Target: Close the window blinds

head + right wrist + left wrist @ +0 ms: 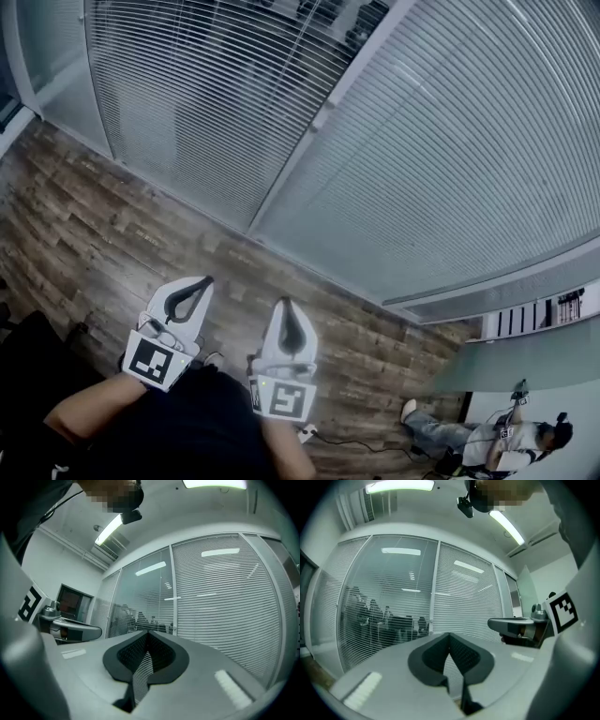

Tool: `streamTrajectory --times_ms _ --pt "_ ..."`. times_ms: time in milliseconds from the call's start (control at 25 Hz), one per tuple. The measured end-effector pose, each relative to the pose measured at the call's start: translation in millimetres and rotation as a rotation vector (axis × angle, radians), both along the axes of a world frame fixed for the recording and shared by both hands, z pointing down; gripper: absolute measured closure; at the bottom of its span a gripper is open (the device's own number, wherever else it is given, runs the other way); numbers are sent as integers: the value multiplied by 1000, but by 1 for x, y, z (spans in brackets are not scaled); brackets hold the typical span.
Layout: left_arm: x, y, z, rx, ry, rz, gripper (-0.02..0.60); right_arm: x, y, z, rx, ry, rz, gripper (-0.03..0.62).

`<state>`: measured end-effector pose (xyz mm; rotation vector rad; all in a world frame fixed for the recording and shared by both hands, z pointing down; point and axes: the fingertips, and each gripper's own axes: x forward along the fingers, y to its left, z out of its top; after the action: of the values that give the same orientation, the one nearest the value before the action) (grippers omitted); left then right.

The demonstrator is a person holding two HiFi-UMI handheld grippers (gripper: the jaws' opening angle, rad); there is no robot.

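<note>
Blinds [450, 141] hang behind the glass wall straight ahead. The right pane's slats look turned flat and opaque, while the left pane [197, 94] is see-through enough to make out people [375, 616] in the next room. Both tongs sit level in front of it, not touching it – left gripper [205, 279] and right gripper [284, 302] each have tips pressed together, nothing between. Print-wise, each cube carries a black-and-white square marker [153, 362], over a wood floor [84, 234].
</note>
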<state>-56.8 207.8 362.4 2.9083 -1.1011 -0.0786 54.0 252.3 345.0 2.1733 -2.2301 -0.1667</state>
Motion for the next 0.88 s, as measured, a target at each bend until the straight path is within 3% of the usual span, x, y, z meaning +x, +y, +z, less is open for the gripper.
streamTrajectory --times_ms 360,600,880 --pt "5 3 -1 21 38 -76 580 26 5 4 0 28 -40 591" --pt "-4 10 23 36 8 -145 580 15 14 31 -4 -7 -78 576" --pt "-1 -7 36 26 -9 -139 580 12 3 41 -3 -13 -85 565"
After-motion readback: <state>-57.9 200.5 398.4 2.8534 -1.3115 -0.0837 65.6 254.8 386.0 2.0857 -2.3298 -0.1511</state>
